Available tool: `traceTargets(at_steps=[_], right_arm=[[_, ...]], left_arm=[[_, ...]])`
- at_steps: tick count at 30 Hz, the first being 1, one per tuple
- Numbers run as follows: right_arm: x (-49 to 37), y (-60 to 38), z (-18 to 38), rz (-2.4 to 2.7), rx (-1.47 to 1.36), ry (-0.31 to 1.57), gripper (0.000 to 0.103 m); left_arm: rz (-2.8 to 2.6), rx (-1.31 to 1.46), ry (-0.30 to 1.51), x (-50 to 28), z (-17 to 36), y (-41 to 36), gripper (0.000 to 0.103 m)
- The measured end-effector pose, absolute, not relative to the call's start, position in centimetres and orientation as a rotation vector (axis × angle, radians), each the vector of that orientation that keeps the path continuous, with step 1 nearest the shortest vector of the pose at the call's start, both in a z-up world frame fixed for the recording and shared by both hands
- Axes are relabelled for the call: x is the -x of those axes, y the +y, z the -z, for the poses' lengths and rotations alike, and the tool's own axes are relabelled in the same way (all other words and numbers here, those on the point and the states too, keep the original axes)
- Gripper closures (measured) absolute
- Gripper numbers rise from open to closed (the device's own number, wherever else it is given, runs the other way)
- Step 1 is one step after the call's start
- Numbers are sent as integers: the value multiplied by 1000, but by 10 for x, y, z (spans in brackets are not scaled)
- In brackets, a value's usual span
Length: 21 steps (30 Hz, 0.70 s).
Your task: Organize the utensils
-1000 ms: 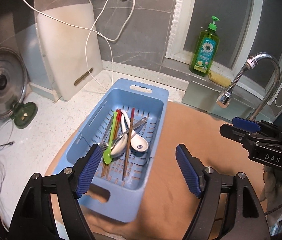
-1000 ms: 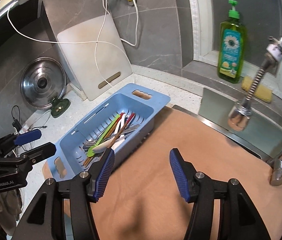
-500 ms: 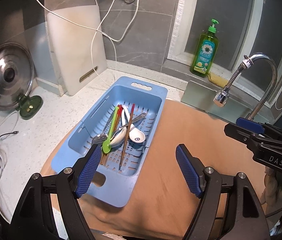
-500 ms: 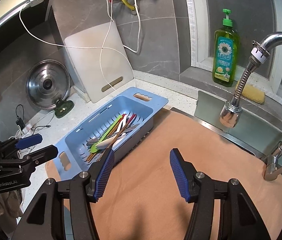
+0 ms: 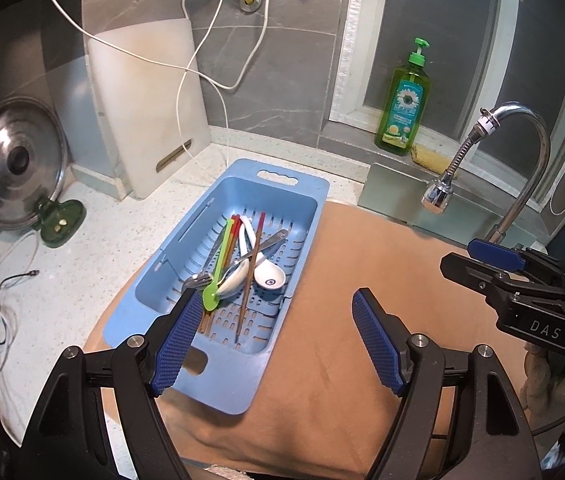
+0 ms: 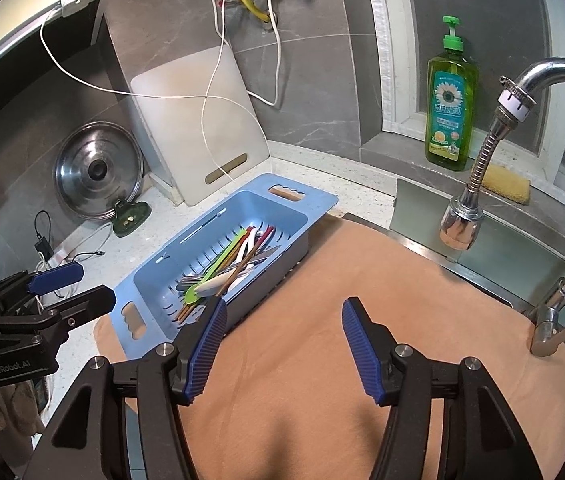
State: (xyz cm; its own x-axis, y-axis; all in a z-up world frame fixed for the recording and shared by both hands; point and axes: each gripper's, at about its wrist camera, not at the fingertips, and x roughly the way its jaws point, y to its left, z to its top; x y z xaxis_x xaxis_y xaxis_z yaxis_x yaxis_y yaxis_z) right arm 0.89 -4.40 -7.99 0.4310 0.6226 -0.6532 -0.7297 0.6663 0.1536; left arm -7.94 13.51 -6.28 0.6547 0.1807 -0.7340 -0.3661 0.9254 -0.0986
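Note:
A blue slotted drain basket (image 5: 306, 196) (image 6: 314, 200) lies on the counter, its near end on an orange cloth (image 5: 354, 344) (image 6: 362, 288). In it lie a green spoon (image 5: 218, 276) (image 6: 218, 268), white ceramic spoons (image 5: 268, 276), brown and red chopsticks (image 5: 251, 268) and metal cutlery (image 5: 272, 238). My left gripper (image 5: 276, 344) is open and empty, above the basket's near right corner. My right gripper (image 6: 284, 346) is open and empty over the cloth, right of the basket. Each gripper shows in the other's view, the right one at the side (image 5: 522, 280) and the left one too (image 6: 42, 304).
A white cutting board (image 5: 146, 108) and a steel pot lid (image 5: 14, 168) on a green stand lean on the back wall. A green soap bottle (image 6: 448, 108) and yellow sponge (image 6: 506, 184) sit on the sill. A chrome faucet (image 6: 482, 184) stands over the sink at right. Cables hang at left.
Both grippers have drawn back and risen, so the basket looks farther and more of the wall shows. Both stay open; the utensils have not moved.

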Motion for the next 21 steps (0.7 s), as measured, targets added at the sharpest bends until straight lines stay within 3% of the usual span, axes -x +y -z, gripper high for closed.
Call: traceTargets(at_steps=[21], right_arm=[[-14,-43,83,-845,167,752,46]], left_arm=[[-301,239,804,76,61,136,26]])
